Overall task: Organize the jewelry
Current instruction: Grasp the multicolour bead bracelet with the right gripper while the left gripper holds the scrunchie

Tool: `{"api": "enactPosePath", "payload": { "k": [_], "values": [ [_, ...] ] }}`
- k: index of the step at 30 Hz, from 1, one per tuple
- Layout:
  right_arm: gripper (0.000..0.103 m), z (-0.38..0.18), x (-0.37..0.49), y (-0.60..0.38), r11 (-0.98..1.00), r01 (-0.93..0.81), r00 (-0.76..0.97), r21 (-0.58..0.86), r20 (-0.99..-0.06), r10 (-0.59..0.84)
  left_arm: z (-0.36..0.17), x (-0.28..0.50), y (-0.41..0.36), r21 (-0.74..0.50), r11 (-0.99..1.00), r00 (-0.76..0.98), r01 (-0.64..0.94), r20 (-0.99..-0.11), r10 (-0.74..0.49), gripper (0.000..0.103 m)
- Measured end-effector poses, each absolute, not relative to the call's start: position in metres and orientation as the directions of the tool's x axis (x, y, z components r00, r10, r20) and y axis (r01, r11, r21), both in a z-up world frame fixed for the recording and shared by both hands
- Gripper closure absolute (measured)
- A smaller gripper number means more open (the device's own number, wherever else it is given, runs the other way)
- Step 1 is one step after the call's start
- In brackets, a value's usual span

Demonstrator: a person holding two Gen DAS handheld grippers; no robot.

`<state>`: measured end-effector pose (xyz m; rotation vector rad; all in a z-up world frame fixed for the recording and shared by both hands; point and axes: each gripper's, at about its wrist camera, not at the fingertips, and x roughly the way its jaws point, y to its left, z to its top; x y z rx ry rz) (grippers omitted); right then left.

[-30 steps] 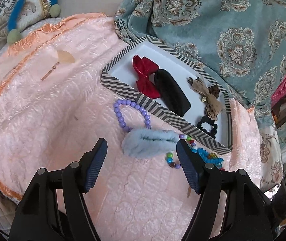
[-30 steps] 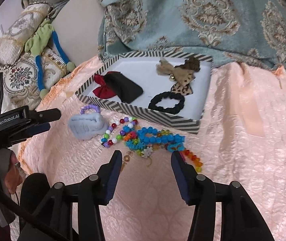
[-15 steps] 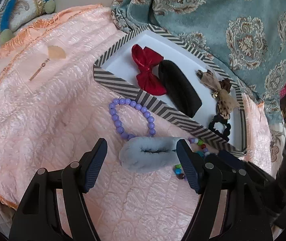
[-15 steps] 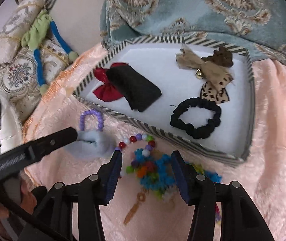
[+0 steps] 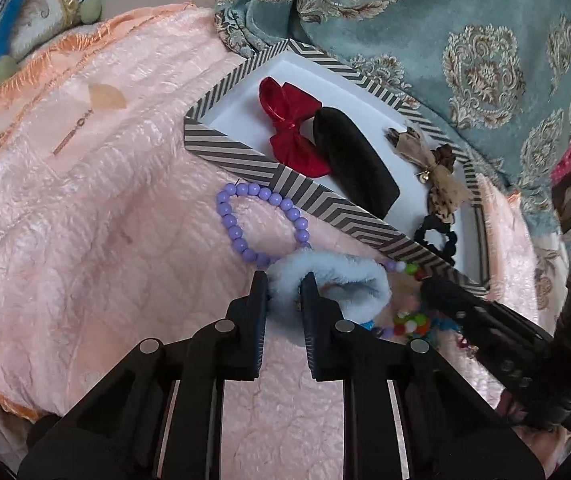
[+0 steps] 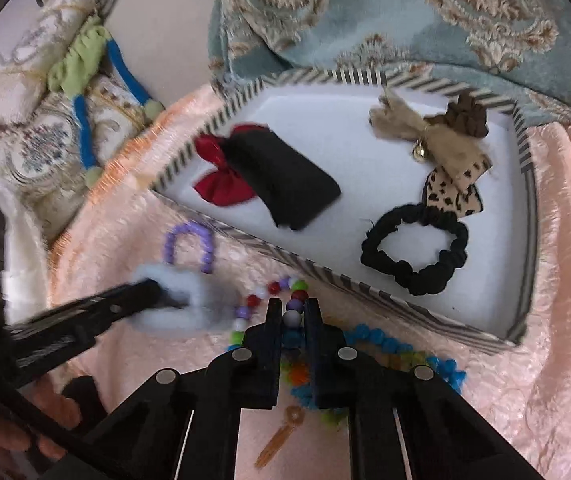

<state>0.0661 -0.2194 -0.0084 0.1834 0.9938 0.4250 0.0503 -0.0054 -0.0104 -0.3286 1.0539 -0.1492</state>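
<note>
My left gripper (image 5: pixel 284 285) is shut on a fluffy light-blue scrunchie (image 5: pixel 341 280), which lies on the pink blanket just in front of a striped tray (image 5: pixel 245 156). A purple bead bracelet (image 5: pixel 261 220) lies beside it. My right gripper (image 6: pixel 292 312) is shut on a multicoloured bead bracelet (image 6: pixel 261 304), with a blue bead string (image 6: pixel 385 342) under it. The tray (image 6: pixel 425 308) holds a red bow (image 6: pixel 221 180), a black pouch (image 6: pixel 289 180), a tan leopard bow (image 6: pixel 445 160) and a black scrunchie (image 6: pixel 417 248).
A teal patterned blanket (image 5: pixel 425 32) rises behind the tray. A cushion with blue and green cords (image 6: pixel 81 80) lies at the left. A small gold charm (image 6: pixel 281 436) lies on the pink blanket (image 5: pixel 85 240) under my right gripper.
Both grippers moved forward and closed: the left on the blue scrunchie, the right on the multicoloured bead bracelet. The scrunchie has bunched up at the pinched end.
</note>
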Motion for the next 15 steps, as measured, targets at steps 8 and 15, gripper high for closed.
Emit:
{"api": "enactPosePath", "payload": {
  "k": [8, 15],
  "values": [
    [0.093, 0.036, 0.040, -0.231, 0.880, -0.292, 0.539, 0.375, -0.695, 0.475, 0.023, 0.037, 0.000, -0.341, 0.940, 0.546, -0.012, -0.790, -0.279, 0.090],
    [0.094, 0.071, 0.027, -0.247, 0.864, -0.301, 0.583, 0.405, -0.638, 0.502, 0.046, 0.031, -0.003, -0.336, 0.942, 0.583, 0.007, -0.764, -0.276, 0.090]
  ]
}}
